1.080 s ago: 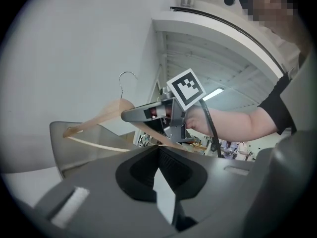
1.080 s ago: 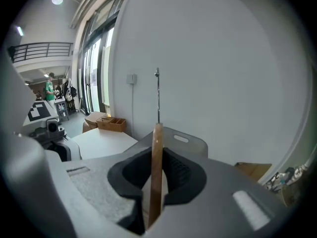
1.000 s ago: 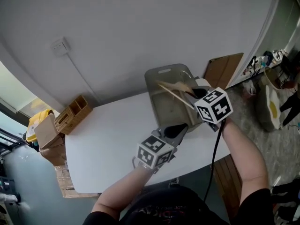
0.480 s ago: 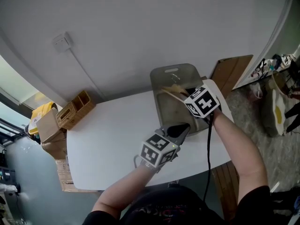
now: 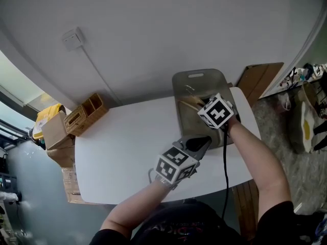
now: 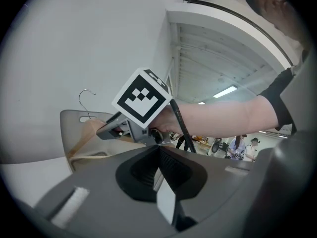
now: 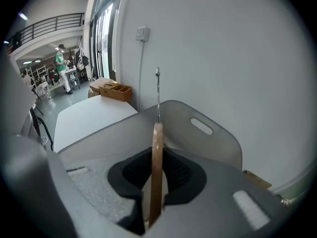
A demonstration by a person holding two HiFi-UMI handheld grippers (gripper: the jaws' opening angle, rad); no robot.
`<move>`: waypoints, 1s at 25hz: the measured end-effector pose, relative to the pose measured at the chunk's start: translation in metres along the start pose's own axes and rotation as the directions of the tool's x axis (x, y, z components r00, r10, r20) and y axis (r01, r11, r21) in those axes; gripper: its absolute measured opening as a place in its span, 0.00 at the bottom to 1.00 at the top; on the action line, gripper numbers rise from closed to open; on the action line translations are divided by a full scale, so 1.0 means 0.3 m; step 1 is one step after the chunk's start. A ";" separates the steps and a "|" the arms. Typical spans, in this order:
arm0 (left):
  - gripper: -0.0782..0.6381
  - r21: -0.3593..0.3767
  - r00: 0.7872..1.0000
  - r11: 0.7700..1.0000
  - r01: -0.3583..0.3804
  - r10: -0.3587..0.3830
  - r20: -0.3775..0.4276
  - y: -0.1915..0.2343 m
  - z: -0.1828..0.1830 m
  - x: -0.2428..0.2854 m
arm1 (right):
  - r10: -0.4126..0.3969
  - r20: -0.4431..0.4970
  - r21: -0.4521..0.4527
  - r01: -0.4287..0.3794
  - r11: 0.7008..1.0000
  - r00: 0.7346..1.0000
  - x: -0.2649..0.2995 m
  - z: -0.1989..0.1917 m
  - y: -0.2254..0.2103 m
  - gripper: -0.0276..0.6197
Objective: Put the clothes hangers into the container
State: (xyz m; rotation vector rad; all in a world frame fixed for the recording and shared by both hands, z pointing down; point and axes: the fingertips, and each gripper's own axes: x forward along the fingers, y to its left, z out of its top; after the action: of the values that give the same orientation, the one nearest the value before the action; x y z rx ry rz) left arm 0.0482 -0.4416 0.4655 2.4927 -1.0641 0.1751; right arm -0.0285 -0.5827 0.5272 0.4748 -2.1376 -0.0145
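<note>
Hanger at the mouth of the container, held by the right tool. The right gripper [image 7: 157,195] is clenched on a wooden clothes hanger [image 7: 157,143], which its own view shows edge-on: a thin upright board pinched between the jaws, with the wire hook [image 7: 158,90] rising from its far end. The grey translucent container [image 5: 197,76] stands at the back right of the white table [image 5: 122,147], close to the wall. From the head view the right gripper is over the container's opening and the hanger's pale bar runs slantwise across the inside. The left gripper view shows the wood below the rim and the hook standing above the rim. The hanger's long axis thus lies along the line of the jaws, pointing toward the container's far wall with its handle slot [image 7: 201,126]; the container is directly ahead of and beneath the tongs. The left gripper [image 6: 158,155] rests just beside the container's near wall, jaws closed together with nothing between them. The right hand is the nearer and the only loaded one; judged from this, the remaining step is to lower the hanger and let it go.
</note>
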 end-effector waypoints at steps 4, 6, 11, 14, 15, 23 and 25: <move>0.11 -0.012 1.000 1.000 0.002 -0.002 0.008 0.011 0.003 -0.010 | 0.004 -0.018 -0.009 -0.004 1.000 1.000 0.034 -0.009 0.009 0.13; 0.11 -0.017 1.000 1.000 0.002 -0.002 0.008 0.018 0.004 -0.016 | 0.003 -0.021 -0.011 -0.003 1.000 1.000 0.044 -0.012 0.012 0.13; 0.11 -0.021 1.000 1.000 0.000 0.000 0.007 0.025 -0.002 -0.033 | -0.010 -0.019 -0.023 0.010 1.000 1.000 0.051 -0.014 0.028 0.13; 0.11 -0.020 1.000 1.000 0.001 -0.001 0.014 0.023 -0.001 -0.042 | -0.017 -0.018 -0.026 0.017 1.000 1.000 0.052 -0.013 0.037 0.13; 0.11 -0.019 1.000 1.000 0.003 -0.002 0.015 0.020 -0.001 -0.046 | -0.018 -0.017 -0.030 0.017 0.999 1.000 0.050 -0.013 0.043 0.13; 0.11 -0.021 1.000 1.000 0.009 -0.009 0.011 0.006 -0.023 -0.094 | 0.002 -0.038 -0.090 -0.006 0.996 0.999 0.046 -0.008 0.125 0.15; 0.11 -0.019 1.000 1.000 0.010 -0.010 0.012 0.001 -0.026 -0.112 | 0.004 -0.044 -0.099 -0.008 0.995 0.999 0.046 -0.010 0.146 0.16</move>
State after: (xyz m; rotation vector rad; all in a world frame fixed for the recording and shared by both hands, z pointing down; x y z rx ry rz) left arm 0.0249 -0.4164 0.4634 2.4853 -1.0528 0.1465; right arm -0.0475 -0.5463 0.5481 0.4063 -2.0841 -0.1057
